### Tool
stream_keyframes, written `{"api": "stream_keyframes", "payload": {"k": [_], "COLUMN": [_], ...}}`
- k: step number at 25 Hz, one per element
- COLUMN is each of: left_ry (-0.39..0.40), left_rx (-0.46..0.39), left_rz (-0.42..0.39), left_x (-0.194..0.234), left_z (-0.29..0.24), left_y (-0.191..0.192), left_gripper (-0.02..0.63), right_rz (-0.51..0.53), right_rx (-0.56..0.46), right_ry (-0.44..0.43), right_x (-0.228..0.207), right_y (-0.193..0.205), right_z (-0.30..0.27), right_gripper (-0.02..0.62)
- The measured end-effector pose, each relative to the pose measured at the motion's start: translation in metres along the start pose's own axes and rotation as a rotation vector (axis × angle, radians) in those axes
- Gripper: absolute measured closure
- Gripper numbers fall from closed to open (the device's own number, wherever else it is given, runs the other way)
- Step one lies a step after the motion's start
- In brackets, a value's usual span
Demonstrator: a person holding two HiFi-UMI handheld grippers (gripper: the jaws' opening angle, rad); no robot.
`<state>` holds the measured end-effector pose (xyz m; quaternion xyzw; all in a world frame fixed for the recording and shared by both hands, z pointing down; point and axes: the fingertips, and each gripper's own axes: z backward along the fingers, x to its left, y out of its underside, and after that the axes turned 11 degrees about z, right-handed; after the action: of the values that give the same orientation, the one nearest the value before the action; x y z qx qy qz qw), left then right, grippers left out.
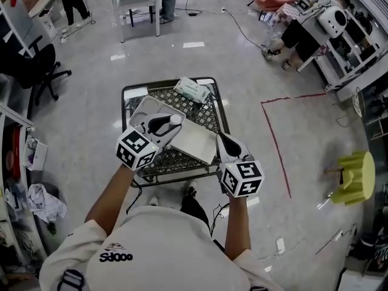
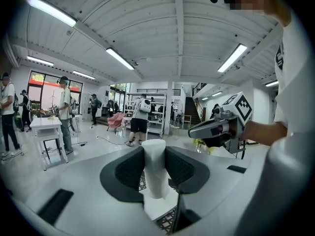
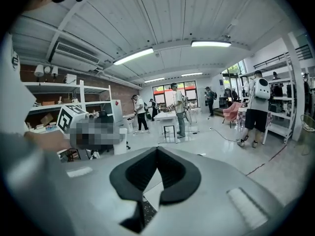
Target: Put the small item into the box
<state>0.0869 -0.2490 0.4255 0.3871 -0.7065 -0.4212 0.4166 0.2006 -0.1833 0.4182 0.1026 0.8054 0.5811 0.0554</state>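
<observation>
Left gripper (image 1: 165,124) pinches the small item (image 2: 155,167) over the box (image 1: 140,107), likely for dropping; right gripper (image 1: 225,143), pressed together and empty, waits at its 4 o'clock.

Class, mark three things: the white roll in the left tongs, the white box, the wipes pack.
White roll (image 2: 155,168): left gripper view, its middle.
White box (image 1: 145,102): head view, far rim.
Wipes pack (image 1: 192,90): head view, top face.
</observation>
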Motion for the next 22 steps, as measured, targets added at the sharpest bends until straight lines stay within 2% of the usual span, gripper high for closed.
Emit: {"api": "stream_keyframes", "payload": {"k": [9, 17, 22], "left_ry": [-0.083, -0.179, -0.231], "left_rx": [0.052, 0.134, 0.201], "left_rz": [0.011, 0.101, 0.130], "left_x": [0.017, 0.052, 0.066], "left_z": [-0.041, -0.067, -0.090], "left_y": [0.011, 0.059, 0.092], "left_gripper": [0.477, 0.477, 0.477], "right_rz": [-0.030, -0.045, -0.073], "right_rx": [0.074, 0.119, 0.150], "right_ry": [-0.086, -0.188, -0.217], "right_x": [-0.038, -0.045, -0.059], "right_y": [0.034, 0.062, 0.084], "right_z": [-0.032, -0.065, -0.082], "right_gripper": [0.584, 0.584, 0.584]}}
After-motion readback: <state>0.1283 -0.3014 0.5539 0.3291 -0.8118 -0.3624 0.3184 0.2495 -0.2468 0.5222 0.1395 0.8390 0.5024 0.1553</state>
